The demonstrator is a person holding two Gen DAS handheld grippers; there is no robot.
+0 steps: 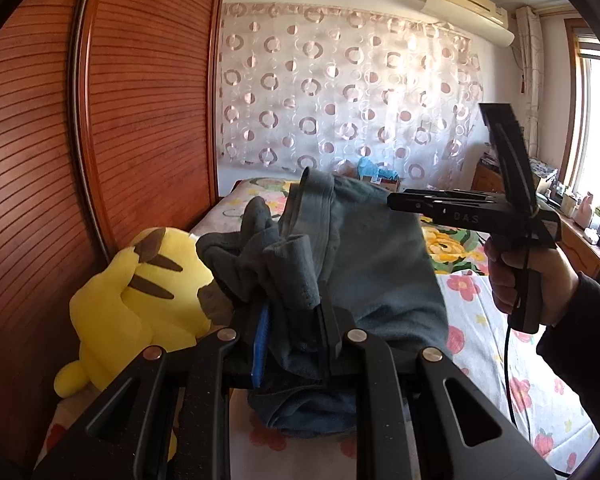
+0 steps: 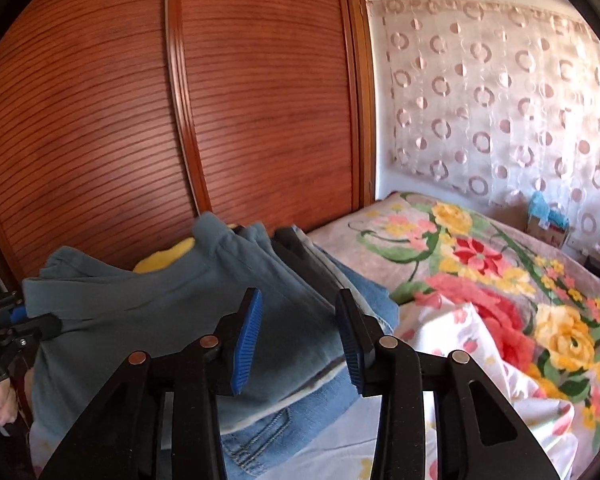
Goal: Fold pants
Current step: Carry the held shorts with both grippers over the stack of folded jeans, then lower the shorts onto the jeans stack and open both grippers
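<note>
The right tool [image 1: 392,200] carries the letters "DAS" on its black body. A bed [image 2: 480,280] with a floral quilt sits against a slatted wooden wardrobe [image 2: 260,100], a ring-patterned curtain [image 1: 340,92] behind it, and a yellow plush toy [image 1: 140,292] by the wardrobe. The left tool [image 1: 296,336] is clenched on the grey-blue pants [image 1: 372,264], held up above the bed. The right tool's fingers stand apart, released, beside the pants and over folded jeans [image 2: 300,412].
</note>
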